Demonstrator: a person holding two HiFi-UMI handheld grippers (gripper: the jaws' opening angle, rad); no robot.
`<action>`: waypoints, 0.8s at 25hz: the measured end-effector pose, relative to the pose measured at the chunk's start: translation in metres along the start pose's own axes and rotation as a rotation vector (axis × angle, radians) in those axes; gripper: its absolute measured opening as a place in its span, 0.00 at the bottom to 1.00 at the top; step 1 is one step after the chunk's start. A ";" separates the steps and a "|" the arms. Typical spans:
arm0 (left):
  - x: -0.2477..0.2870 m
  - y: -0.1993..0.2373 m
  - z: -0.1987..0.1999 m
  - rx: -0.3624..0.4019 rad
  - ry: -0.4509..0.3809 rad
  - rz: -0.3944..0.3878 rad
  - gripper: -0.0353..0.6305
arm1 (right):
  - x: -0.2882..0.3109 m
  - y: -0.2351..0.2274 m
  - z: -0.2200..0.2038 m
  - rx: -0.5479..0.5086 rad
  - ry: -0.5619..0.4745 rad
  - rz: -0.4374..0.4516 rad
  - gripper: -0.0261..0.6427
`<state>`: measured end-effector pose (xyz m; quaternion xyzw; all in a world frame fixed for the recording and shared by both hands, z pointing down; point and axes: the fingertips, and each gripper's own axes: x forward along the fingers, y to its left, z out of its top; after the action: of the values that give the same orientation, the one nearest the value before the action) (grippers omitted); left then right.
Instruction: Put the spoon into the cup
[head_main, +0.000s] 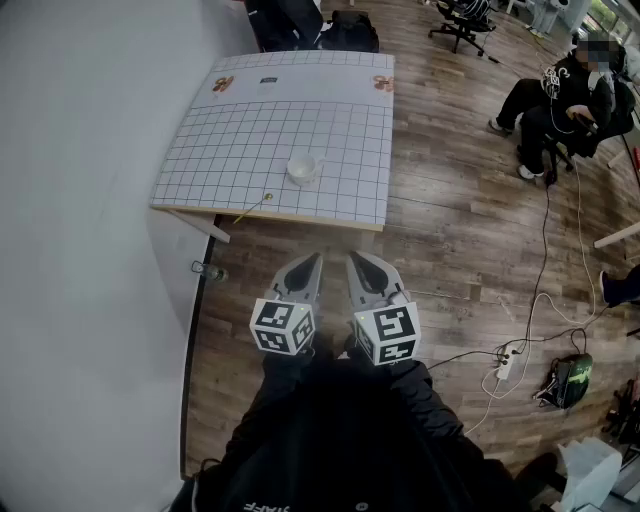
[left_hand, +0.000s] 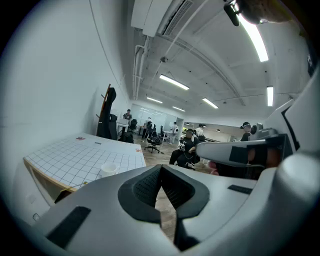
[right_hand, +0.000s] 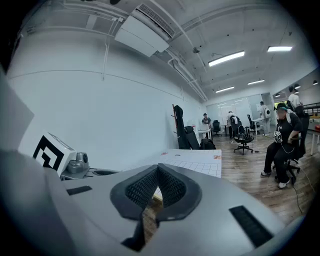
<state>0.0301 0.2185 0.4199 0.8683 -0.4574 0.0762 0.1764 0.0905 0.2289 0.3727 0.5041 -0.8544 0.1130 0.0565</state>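
Note:
A white cup (head_main: 303, 167) stands on the grid-patterned table (head_main: 230, 150), toward its near edge. The spoon (head_main: 253, 207) lies left of the cup, right at the table's front edge. My left gripper (head_main: 311, 260) and right gripper (head_main: 356, 260) are held side by side over the wooden floor, short of the table. Both are shut with nothing between the pads. In the left gripper view the cup (left_hand: 108, 169) shows beyond the shut left gripper (left_hand: 161, 172). The right gripper view has the right gripper (right_hand: 157, 172) shut, with the table (right_hand: 197, 162) ahead.
A person sits on a chair at the right (head_main: 565, 100). Cables and a power strip (head_main: 505, 366) lie on the floor at the right. A bottle (head_main: 207, 271) stands on the floor by the table's left leg. A white wall (head_main: 80, 250) runs along the left.

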 end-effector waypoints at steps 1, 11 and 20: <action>-0.001 0.000 0.000 -0.001 0.000 0.001 0.10 | -0.001 0.001 0.000 0.001 0.000 0.000 0.07; -0.003 0.000 -0.010 -0.023 0.002 0.003 0.10 | -0.001 0.003 -0.009 0.000 0.019 0.003 0.07; -0.010 -0.008 -0.003 -0.046 0.020 0.020 0.10 | -0.012 0.005 -0.003 0.046 0.041 0.036 0.07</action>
<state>0.0310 0.2313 0.4183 0.8586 -0.4657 0.0760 0.2002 0.0923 0.2419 0.3724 0.4874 -0.8591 0.1442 0.0605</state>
